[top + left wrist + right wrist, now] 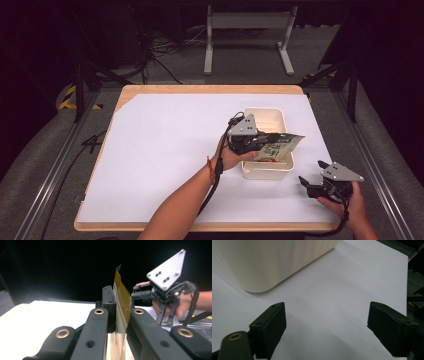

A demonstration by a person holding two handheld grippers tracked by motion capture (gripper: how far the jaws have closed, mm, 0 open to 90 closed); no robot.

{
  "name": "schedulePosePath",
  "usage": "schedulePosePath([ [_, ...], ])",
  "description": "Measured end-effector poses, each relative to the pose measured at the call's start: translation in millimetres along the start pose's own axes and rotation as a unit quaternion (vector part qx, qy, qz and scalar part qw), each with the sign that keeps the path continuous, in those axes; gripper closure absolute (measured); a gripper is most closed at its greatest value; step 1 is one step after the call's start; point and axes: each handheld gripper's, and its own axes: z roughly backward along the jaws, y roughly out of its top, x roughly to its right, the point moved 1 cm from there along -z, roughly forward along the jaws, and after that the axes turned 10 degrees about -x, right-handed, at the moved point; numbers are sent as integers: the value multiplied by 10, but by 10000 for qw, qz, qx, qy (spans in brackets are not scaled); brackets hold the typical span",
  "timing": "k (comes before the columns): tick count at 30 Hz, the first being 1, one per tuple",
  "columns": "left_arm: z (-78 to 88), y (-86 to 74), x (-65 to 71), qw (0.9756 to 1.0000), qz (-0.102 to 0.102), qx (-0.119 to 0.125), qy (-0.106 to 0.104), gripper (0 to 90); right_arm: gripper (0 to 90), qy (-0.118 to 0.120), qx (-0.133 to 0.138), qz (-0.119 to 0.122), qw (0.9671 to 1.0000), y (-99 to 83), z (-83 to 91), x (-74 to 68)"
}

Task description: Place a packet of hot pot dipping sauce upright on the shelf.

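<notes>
Beyond the claws: dark room, grey carpeted floor, white frame stand, tangled cables, yellow-black tape.

A lab: dark surround, floor cables, metal frame rails.

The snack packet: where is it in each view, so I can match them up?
High view: the snack packet is right of centre, over the cream bin, clamped by the left gripper.
Left gripper view: centre, edge-on between the jaws.
Right gripper view: not in it.
Shared landmark: the white table sheet.
</notes>
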Motion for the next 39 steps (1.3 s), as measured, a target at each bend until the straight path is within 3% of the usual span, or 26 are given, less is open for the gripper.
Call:
schedulePosePath([
  [15,98,-29,7,9996,65,-98,240,834,155,62,151,84,9998,14,27,-18],
  [21,136,-10,27,9992,33,-145,363,767,155,74,172,123,9997,19,28,-26],
  [31,238,-19,55,9983,-65,-300,492,761,155,69,156,147,9997,25,29,-40],
  [34,266,-33,47,9979,-35,-384,515,666,155,56,163,181,9997,28,26,-42],
  [39,268,-53,61,9964,-140,-577,609,602,155,54,151,171,9997,29,23,-46],
])
